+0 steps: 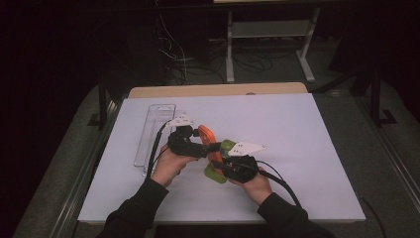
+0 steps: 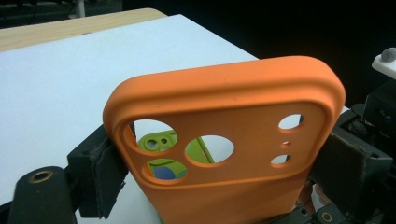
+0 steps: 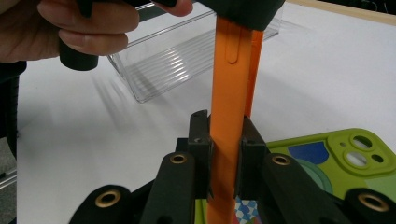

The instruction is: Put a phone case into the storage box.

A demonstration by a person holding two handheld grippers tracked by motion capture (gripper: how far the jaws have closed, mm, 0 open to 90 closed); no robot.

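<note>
An orange phone case (image 1: 206, 135) is held upright on edge above the white board, between both grippers. My left gripper (image 2: 224, 165) spans its width near the camera cut-outs, with a pad (image 2: 105, 170) against each long edge of the orange case (image 2: 224, 102). In the right gripper view the orange case (image 3: 229, 93) stands edge-on, and my right gripper (image 3: 224, 154) is shut on its thin wall lower down. A green phone case (image 3: 345, 154) lies flat on the board beneath, and the green case (image 2: 156, 142) shows through the orange case's holes.
A clear plastic tray (image 1: 153, 131) lies on the white board (image 1: 307, 148) to the left of the hands, close behind the left gripper (image 1: 198, 141). The right gripper (image 1: 223, 161) sits over the green case (image 1: 216, 174). A wooden table edge (image 1: 218, 90) runs along the back.
</note>
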